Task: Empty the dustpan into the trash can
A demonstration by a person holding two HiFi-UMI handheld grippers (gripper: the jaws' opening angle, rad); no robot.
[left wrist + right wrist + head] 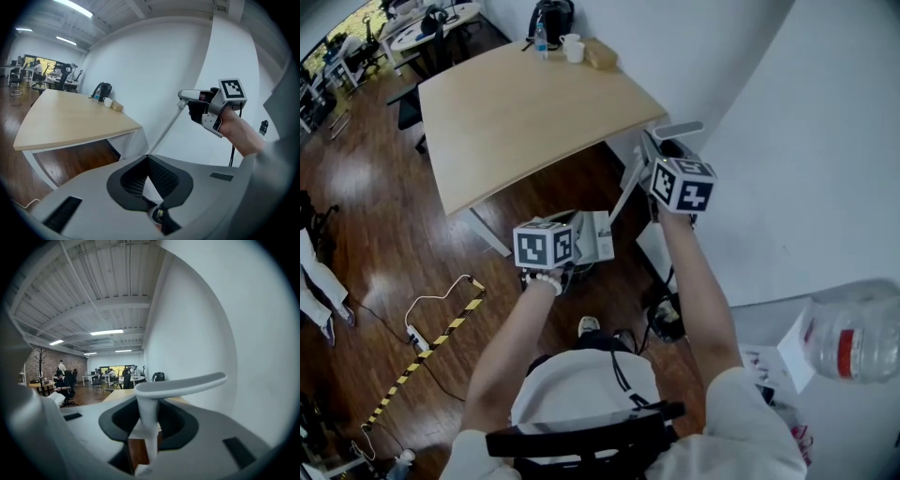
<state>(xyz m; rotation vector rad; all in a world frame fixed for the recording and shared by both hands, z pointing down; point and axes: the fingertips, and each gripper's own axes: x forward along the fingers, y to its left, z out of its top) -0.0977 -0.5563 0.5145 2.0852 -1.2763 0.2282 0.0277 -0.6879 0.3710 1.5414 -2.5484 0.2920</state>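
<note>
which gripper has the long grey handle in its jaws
The right gripper: its jaws clamp the grey handle by its stem. The left gripper is shut, no handle in it.

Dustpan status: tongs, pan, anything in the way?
Right tongs clamped on the dustpan handle. Left tongs closed by its pole, grip unclear. Pan and trash can not in view. Table close ahead.

dustpan (628,183) base hidden, jug (853,337) blurred, cropped

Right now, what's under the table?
Under the table you can see a white leg and wood floor. From above, the tabletop covers most of what lies beneath, so the rest cannot be seen.
</note>
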